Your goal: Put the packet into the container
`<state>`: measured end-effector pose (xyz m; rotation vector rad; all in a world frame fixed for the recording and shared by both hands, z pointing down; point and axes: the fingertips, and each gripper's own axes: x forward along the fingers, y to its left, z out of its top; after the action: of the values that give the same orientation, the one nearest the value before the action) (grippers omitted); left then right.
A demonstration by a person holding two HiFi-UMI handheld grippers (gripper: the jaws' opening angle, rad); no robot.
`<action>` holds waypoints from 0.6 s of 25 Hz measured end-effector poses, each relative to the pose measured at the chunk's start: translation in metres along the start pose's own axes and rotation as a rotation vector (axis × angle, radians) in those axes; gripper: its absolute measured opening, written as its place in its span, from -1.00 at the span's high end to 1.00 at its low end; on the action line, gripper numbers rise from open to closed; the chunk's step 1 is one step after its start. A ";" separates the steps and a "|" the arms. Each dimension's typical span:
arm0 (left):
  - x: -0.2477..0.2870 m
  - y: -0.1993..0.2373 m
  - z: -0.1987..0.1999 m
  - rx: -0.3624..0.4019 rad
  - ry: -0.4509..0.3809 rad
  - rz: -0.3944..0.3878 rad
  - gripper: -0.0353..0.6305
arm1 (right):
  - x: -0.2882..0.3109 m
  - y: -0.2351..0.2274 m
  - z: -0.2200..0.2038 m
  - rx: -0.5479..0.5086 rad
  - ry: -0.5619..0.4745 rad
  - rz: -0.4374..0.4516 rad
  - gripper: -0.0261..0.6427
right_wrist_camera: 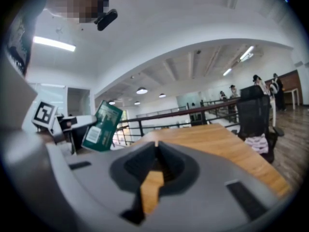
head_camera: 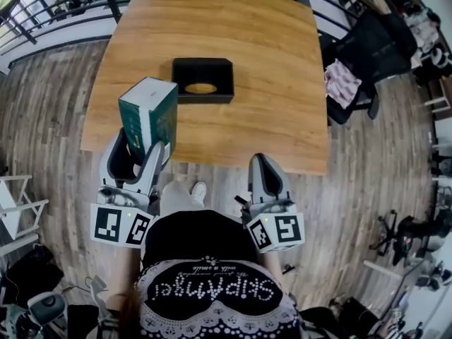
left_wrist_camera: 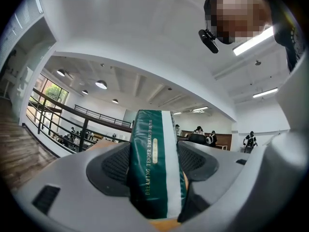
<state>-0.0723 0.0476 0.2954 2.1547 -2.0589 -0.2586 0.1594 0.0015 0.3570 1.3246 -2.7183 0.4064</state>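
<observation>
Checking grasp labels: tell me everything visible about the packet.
The packet is a dark green, glossy, box-like pack with a white stripe down its narrow edge and pale lettering. It stands roughly upright, pinched in the jaws of the left gripper, over the near left edge of the table, short of the black container. Nothing else touches it.

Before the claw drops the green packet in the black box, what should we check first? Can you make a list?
1. Packet gripped by the left claw: ok, jaws press both its sides.
2. Container opening faces up: ok.
3. Container empty: cannot tell, a tan oval shows inside.
4. Table between packet and container bare: ok.
5. Right claw out of the way: ok, shut, empty, held at the near table edge.
</observation>
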 end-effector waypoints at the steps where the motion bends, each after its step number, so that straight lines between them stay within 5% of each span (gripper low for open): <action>1: -0.001 0.000 0.001 0.004 -0.003 0.006 -0.11 | 0.000 -0.001 0.000 0.004 -0.001 0.002 0.80; 15: 0.010 -0.010 -0.004 0.004 0.011 -0.006 -0.11 | -0.014 -0.019 -0.003 0.042 -0.003 -0.048 0.80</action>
<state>-0.0610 0.0376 0.2969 2.1599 -2.0493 -0.2431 0.1829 0.0025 0.3612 1.3993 -2.6883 0.4593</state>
